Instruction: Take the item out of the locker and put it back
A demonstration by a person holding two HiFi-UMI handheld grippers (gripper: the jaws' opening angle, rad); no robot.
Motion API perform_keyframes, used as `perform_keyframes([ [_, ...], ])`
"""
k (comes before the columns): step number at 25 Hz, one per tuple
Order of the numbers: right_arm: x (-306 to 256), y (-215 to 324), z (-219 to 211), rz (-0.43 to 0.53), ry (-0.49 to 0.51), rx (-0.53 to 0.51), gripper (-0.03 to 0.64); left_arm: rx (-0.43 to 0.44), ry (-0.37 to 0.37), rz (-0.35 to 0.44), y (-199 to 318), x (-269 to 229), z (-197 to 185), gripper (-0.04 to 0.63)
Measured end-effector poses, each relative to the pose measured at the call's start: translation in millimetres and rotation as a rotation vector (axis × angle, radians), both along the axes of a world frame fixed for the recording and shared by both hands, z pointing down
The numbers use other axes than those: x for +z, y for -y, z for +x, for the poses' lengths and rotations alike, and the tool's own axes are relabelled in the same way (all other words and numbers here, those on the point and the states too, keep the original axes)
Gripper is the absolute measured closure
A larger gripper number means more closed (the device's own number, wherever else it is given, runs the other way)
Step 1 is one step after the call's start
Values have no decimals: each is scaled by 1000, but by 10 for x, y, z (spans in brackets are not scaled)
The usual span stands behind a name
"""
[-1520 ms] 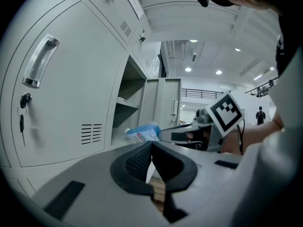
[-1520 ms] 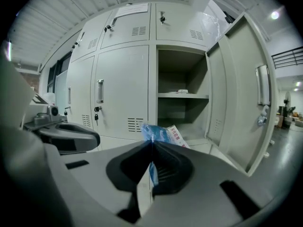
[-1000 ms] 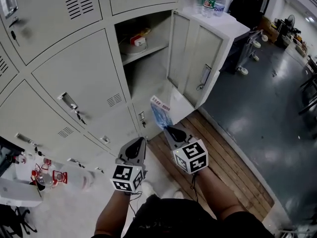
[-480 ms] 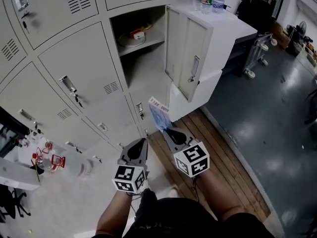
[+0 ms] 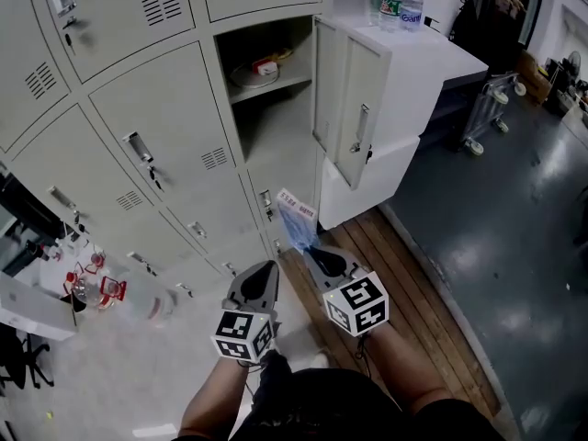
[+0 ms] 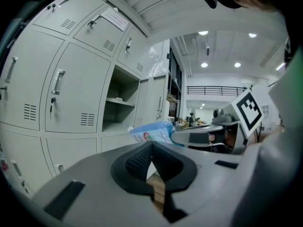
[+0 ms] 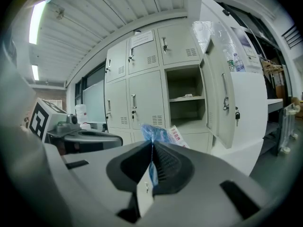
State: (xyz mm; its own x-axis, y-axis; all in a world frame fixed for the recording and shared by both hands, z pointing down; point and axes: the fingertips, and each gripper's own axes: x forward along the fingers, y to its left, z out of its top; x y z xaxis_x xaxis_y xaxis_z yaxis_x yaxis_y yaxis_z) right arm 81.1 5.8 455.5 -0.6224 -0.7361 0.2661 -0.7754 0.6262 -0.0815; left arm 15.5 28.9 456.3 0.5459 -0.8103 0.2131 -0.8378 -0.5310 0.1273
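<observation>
My right gripper [image 5: 310,245] is shut on a blue plastic packet [image 5: 296,217] with a white printed label, held up in front of the lockers. In the right gripper view the packet [image 7: 161,133] sticks out from between the closed pads [image 7: 163,162]. The open locker [image 5: 274,99] stands ahead and above, its door [image 5: 354,108] swung out to the right. A shelf inside carries a plate and a small red-and-white item [image 5: 265,66]. My left gripper [image 5: 265,271] hangs beside the right one, shut with nothing in it [image 6: 151,146]. The packet [image 6: 152,131] also shows in the left gripper view.
Closed grey lockers [image 5: 156,145] fill the left. A white cabinet [image 5: 432,58] with water bottles [image 5: 397,0] stands right of the open door. A wooden floor strip [image 5: 404,283] runs below it. Red-capped bottles [image 5: 90,289] sit at the far left, a wheeled cart [image 5: 491,99] at the right.
The head view has shifted a little, so the lockers sit slightly further right and up. Both grippers stay side by side, the right one still holding the packet.
</observation>
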Motion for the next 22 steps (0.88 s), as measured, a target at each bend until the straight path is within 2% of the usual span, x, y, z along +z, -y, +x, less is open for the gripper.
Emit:
perform_keyframes([
  [22, -38, -54, -12, 5, 15, -19, 606, -13, -3, 9, -29, -8, 25, 592],
])
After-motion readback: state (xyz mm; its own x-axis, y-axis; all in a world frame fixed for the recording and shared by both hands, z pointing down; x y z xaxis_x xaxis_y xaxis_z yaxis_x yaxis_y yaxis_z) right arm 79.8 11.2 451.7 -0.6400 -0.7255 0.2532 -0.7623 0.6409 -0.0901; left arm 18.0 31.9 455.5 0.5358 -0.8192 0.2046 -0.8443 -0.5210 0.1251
